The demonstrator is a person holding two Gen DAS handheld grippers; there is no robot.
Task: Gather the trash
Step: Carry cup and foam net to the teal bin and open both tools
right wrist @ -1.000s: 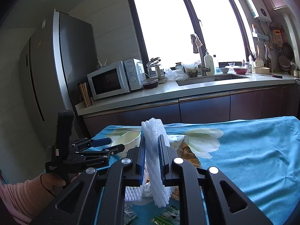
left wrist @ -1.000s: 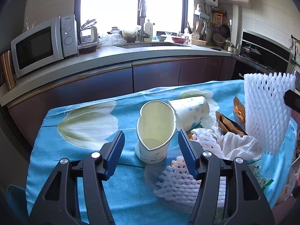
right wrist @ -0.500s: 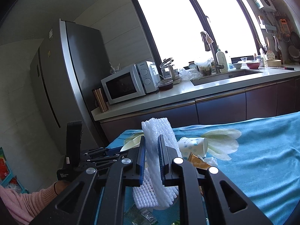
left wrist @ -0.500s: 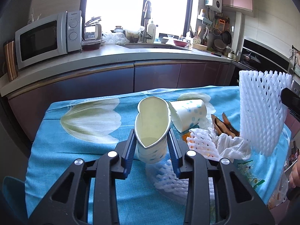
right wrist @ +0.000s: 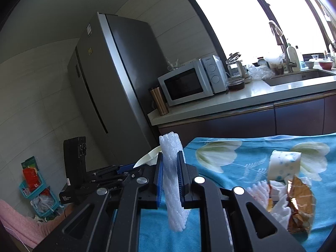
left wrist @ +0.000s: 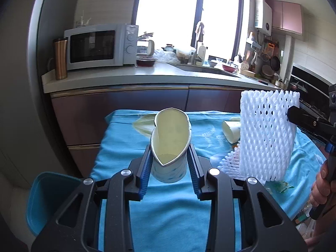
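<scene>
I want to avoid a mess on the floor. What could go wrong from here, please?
The left tongs squeeze the paper cup flat; it might slip or spill any dregs before the blue bin. The right tongs pinch only a narrow strip of the foam net, which could slide out.

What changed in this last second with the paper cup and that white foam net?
The left gripper closed on the squashed paper cup and lifted it toward the table's near edge. The right gripper still pinches the foam net. The other cup stays lying on the tablecloth.
</scene>
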